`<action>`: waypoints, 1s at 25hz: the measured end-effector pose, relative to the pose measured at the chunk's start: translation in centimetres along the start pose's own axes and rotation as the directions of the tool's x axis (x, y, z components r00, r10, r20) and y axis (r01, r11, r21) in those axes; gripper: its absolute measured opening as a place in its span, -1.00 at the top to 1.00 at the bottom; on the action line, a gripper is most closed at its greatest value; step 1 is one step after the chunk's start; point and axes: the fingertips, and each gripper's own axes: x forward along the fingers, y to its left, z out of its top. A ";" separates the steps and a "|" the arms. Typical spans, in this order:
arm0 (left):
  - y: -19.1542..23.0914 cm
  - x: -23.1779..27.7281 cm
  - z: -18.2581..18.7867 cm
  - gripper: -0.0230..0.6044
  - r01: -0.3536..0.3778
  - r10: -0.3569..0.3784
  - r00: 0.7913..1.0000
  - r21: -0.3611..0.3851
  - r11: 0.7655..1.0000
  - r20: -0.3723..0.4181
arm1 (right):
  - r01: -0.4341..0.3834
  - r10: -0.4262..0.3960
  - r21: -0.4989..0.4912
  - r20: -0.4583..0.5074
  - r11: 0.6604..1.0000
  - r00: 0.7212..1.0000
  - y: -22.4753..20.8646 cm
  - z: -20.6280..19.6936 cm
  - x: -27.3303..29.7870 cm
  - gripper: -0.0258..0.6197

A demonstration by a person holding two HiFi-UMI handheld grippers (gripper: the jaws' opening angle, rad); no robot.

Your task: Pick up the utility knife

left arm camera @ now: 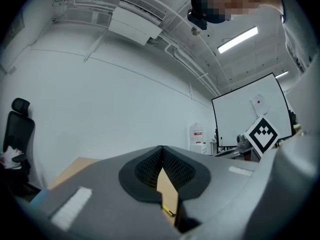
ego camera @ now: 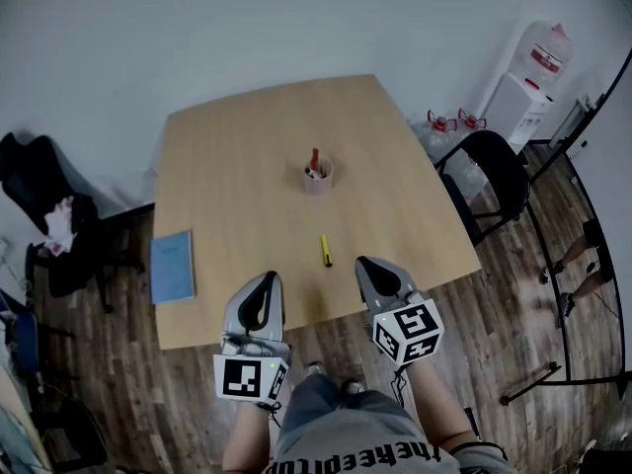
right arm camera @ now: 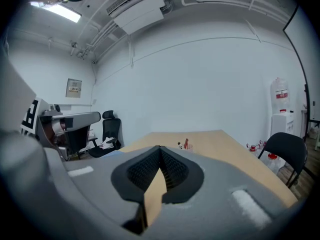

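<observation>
Nearest, at the table's near edge, the left gripper (ego camera: 262, 286) and the right gripper (ego camera: 373, 270) each have their jaws pressed together with nothing between them. That looks like the first hazard: going down on the knife with the jaws closed would only prod it along the table (ego camera: 237, 146). The knife (ego camera: 325, 250), slim and yellow, lies flat on the wood just beyond the tips and between the two grippers, its length running away from the person. It sits so low that jaws opened too little, or lowered off-centre, would likely clip one side and spin or skate it. Which end carries the blade is too small to tell, so a grab near either end is a gamble. The notebook (ego camera: 173, 266) off to the left is out of the way. Farther on, the cup (ego camera: 318, 176) stands well apart; only a hard shove would send the knife into it
</observation>
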 end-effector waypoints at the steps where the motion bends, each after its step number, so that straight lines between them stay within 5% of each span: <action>1: 0.2 0.1 -0.3 0.86 0.000 0.000 1.000 -0.003 1.000 -0.006 | 0.000 0.000 0.005 -0.015 1.000 1.000 0.0 -0.5 0.4 0.91; 13: 2.6 1.5 -2.7 0.86 0.001 -0.003 0.998 -0.032 0.999 -0.056 | 0.021 -0.006 0.081 -0.186 0.996 0.983 -0.7 -5.8 4.3 0.91; 25: 4.1 2.4 -4.5 0.86 -0.004 -0.001 0.996 -0.058 0.998 -0.094 | 0.057 -0.003 0.140 -0.360 0.989 0.933 -1.5 -11.0 7.3 0.89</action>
